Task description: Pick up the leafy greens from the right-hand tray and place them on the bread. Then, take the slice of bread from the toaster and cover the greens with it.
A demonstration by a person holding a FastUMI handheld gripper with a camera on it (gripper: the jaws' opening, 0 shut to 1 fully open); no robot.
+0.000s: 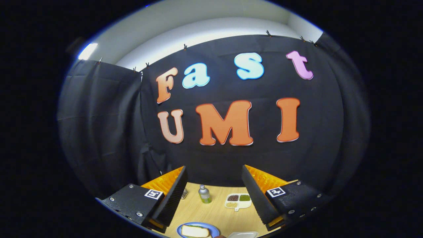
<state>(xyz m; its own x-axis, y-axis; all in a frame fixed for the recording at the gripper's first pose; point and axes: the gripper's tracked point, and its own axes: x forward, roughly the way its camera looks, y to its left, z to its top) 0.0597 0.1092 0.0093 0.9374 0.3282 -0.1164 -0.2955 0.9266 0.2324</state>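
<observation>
Bread [195, 231] on its plate [181, 228] sits bottom centre, below my gripper [214, 195], fingers wide and empty; tray [243, 235] just right.

Tool [214, 195]: two wedge-shaped fingers [172, 198] with ribbed inner faces, standing apart with nothing between them. Each finger sits on a dark block carrying a square black-and-white marker [153, 194] and small silver screws [139, 214].
</observation>
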